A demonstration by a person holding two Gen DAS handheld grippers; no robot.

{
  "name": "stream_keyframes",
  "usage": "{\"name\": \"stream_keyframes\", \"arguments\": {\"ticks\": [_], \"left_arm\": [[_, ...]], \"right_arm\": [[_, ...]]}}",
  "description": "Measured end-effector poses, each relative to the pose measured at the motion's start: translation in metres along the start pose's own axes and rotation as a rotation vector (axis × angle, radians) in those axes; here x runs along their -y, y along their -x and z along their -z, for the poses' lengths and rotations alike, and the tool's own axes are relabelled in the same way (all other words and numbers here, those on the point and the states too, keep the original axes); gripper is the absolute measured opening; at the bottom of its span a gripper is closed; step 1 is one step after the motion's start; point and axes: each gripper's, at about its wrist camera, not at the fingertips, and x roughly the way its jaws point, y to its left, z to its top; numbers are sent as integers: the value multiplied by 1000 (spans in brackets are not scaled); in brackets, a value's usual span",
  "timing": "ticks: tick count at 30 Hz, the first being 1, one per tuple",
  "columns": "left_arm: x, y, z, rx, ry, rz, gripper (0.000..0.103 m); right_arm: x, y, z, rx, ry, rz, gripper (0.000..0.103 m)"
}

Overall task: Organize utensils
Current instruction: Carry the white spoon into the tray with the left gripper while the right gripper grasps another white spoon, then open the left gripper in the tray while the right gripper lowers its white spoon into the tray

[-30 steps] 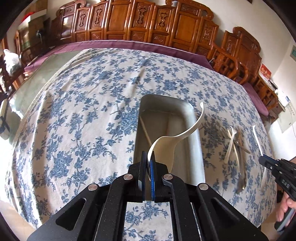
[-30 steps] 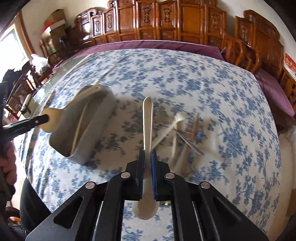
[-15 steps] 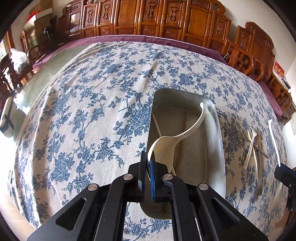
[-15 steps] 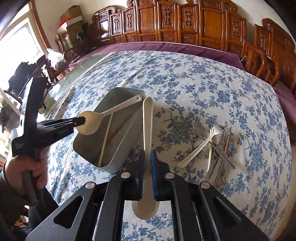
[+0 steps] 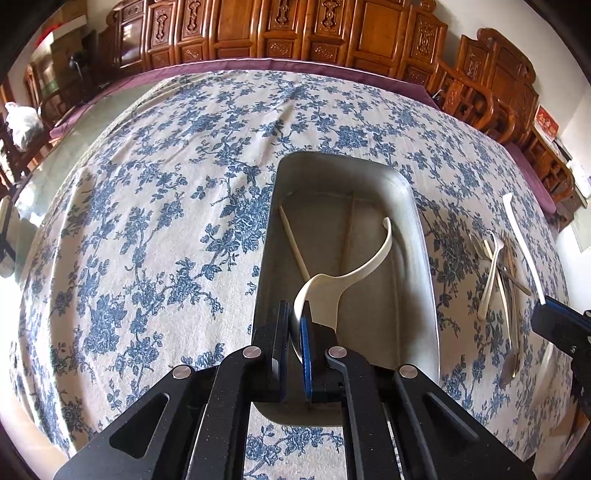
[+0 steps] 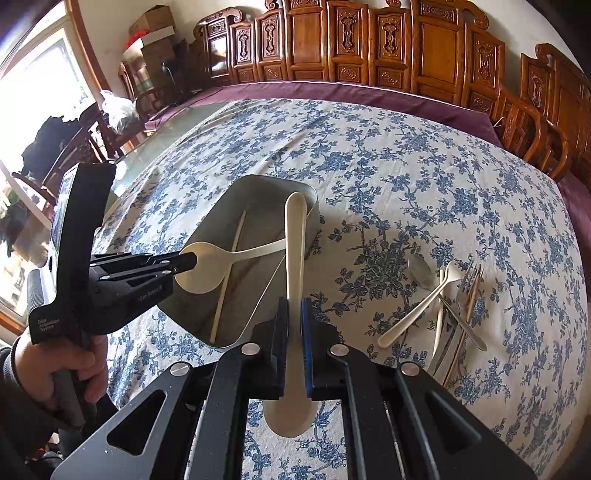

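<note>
A cream tablecloth [image 5: 155,221] printed with blue flowers covers the table, with a purple cloth [image 6: 332,92] showing along its far edge. Carved wooden chairs [image 6: 532,133] and carved wooden panels [image 5: 295,33] stand behind. Cardboard boxes [image 6: 151,29] are stacked near a bright window [image 6: 40,88], beside a white plastic bag [image 6: 118,110].

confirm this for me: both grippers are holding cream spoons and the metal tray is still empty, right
Not quite: the metal tray already holds a couple of chopsticks, as the left wrist view shows. The rest stands: the left gripper and right gripper each clamp a cream spoon.
</note>
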Motion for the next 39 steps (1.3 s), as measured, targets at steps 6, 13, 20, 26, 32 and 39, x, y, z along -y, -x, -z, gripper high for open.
{"name": "stream_keyframes", "arguments": {"ticks": [6,13,20,26,32,39], "left_arm": [[4,6,7,-13,-26,50,5],[-5,25,6,15,-31,78,14],[-26,42,1,51,-37,83,18],[-44,52,-1,75,-35,70,21],[-59,59,-1,88,-25,60,21],[-64,63,0,92,-22,52,22]], "right_arm": [[-5,-4,-5,-1,4,-5,9],[-20,-10,-17,3,22,-25,9],[-43,-27,-33,-7,30,-58,9],[-50,-53,-44,-34,-8,-87,8],[-49,-79,-53,-55,-49,-93,9],[-50,-98,-54,-75,-55,-88,11]]}}
